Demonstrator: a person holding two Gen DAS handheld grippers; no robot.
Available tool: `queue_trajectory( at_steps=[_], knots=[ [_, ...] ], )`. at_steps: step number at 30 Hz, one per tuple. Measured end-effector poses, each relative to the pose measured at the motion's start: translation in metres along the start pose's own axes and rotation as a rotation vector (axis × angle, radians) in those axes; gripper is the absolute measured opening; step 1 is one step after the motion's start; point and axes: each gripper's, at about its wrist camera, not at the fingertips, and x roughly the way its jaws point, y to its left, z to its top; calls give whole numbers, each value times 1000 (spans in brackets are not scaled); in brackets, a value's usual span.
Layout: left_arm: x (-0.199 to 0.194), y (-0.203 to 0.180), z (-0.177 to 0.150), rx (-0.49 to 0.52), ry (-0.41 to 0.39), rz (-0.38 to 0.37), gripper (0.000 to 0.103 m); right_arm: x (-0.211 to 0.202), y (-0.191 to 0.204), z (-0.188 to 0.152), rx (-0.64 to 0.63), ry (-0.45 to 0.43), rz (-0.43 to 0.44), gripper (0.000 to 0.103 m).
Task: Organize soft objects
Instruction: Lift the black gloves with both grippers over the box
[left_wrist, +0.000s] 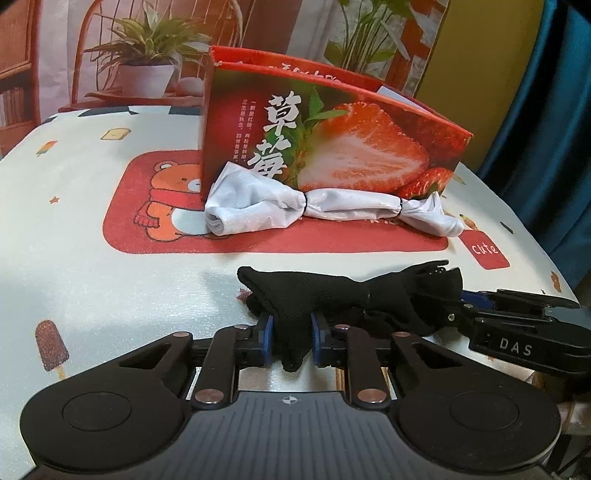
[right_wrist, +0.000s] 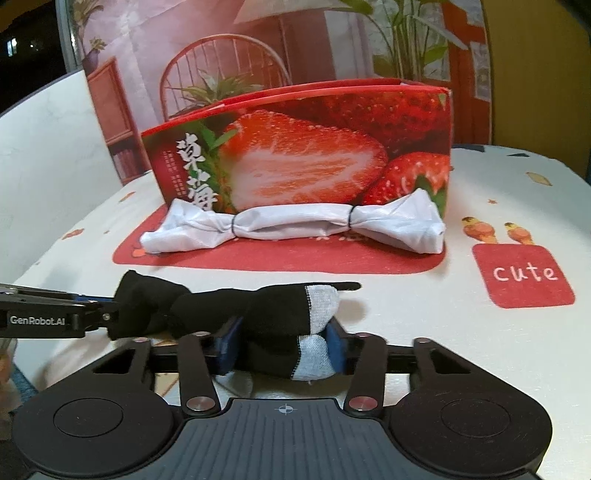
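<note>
Left gripper: nearest in the left wrist view; its blue pads are closed in on one end of the black sock bundle, the cloth pinched between them and a corner hanging below the fingers
Right gripper: nearest in the right wrist view; its blue pads are clamped on the other end of the same bundle, at the grey-white toe sections; a thin black tip sticks out past them to the right
Black sock bundle: stretched between the two grippers, just over the front part of the tablecloth; whether it touches the cloth I cannot tell; a band cinches it near the middle
Tablecloth: cream with a red bear panel, ice-lolly prints and a red "cute" patch to the right
White cloth bundle: farther back, lying on the red panel; tied at two points with dark bands, both ends flared; it rests against the foot of the box
Strawberry box: behind the white bundle, upright, open at the top; red card with a cut strawberry and Chinese characters
Backdrop: farthest; a printed scene of a chair and potted plants
</note>
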Motion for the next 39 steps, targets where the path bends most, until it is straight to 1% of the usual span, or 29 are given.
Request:
queue_trajectory(
  at_steps=[2,6,9,11,15,19,25,29,32,34,39],
  knots=[
    [-2,-1,1,5,-9,3,20,-1,1,0,7,0,16,18],
    [-14,-6,6,30,-55,-5,20,-5,1,3,29,-20,22,16],
    [-31,-11,20,52,-119,-34,20,-18,-1,9,46,-82,29,16],
    [-43,-14,33,52,-164,-57,19,-30,-2,18,37,-142,33,16],
    [-57,-23,61,67,-238,-73,20,-48,-3,46,18,-245,35,16],
    [-61,-32,93,81,-291,-78,19,-56,-6,80,-4,-316,33,16],
    [-59,-33,138,98,-337,-62,19,-53,-9,129,-52,-367,33,16],
    [-46,-35,162,116,-340,-46,19,-44,-8,155,-101,-383,15,16],
    [-30,-34,182,108,-317,-31,19,-31,-9,172,-103,-389,-9,16],
    [-15,-33,195,99,-293,-24,19,-18,-13,183,-97,-371,-24,16],
    [18,-25,211,82,-223,-15,20,22,-25,208,-92,-302,-65,17]
  ],
)
